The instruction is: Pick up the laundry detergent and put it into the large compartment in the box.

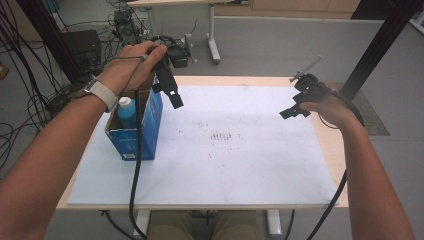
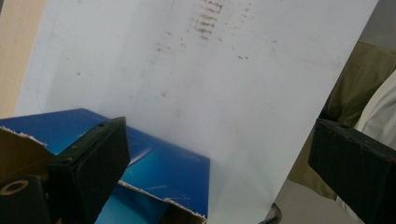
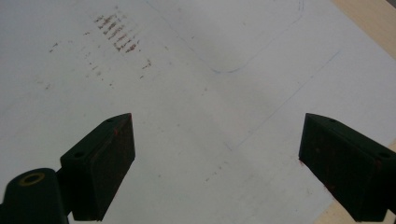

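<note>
An open blue cardboard box (image 1: 145, 131) stands on the left side of the white sheet (image 1: 225, 165), with a blue bottle with a white cap (image 1: 127, 111) upright inside it. My left gripper (image 1: 172, 95) hangs open in the air just above the box's far right corner; its view looks down on the box's torn rim (image 2: 163, 182). Over the sheet's right edge my right gripper (image 1: 295, 111) is held up, open, with nothing between its jaws. The sheet under it is bare apart from brown smudges (image 3: 116, 35).
The white sheet covers most of a light wooden table (image 1: 335, 150). Brown stain marks (image 1: 222, 136) sit near its middle. Beyond the table are cables, dark equipment (image 1: 80, 47) on the floor and another table's leg (image 1: 214, 35). A black post (image 1: 380, 45) rises at the right.
</note>
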`<state>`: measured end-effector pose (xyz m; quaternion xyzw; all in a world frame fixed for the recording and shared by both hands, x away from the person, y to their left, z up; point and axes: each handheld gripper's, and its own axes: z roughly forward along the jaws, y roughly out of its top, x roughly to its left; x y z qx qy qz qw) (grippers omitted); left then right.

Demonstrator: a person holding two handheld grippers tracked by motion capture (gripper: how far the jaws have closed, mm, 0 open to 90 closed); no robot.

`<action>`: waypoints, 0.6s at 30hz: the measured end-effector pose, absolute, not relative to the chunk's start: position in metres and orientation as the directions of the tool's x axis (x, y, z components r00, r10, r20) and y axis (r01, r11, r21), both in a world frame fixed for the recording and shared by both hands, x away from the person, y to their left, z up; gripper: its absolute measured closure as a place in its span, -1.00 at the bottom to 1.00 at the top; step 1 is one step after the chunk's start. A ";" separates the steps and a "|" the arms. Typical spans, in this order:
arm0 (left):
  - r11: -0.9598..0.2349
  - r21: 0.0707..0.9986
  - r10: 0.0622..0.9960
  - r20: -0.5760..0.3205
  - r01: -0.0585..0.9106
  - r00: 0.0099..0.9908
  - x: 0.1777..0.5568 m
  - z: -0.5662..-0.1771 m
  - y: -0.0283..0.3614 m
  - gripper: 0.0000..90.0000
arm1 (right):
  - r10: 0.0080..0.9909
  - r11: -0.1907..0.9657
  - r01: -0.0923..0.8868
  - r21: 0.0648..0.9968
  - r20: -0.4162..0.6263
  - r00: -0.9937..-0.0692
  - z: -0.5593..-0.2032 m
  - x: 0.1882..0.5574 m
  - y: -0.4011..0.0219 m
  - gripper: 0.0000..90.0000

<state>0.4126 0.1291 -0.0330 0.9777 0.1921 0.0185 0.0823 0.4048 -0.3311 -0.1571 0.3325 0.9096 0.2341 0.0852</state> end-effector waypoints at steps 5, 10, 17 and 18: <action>-0.927 0.168 0.339 -0.006 0.336 0.941 0.412 -0.036 0.122 -0.87 | 0.647 0.668 0.567 0.482 0.000 -0.763 -0.156 0.404 -0.331 -0.76; -0.941 0.158 0.303 -0.002 0.300 0.953 0.409 -0.040 0.113 -0.86 | 0.646 0.669 0.566 0.482 -0.001 -0.763 -0.156 0.404 -0.331 -0.76; -0.959 0.148 0.246 0.014 0.241 0.969 0.404 -0.044 0.102 -0.86 | 0.650 0.667 0.570 0.480 0.001 -0.760 -0.157 0.403 -0.330 -0.76; -0.964 0.141 0.230 0.016 0.225 0.973 0.404 -0.045 0.100 -0.86 | 0.650 0.666 0.570 0.481 0.001 -0.760 -0.157 0.403 -0.330 -0.77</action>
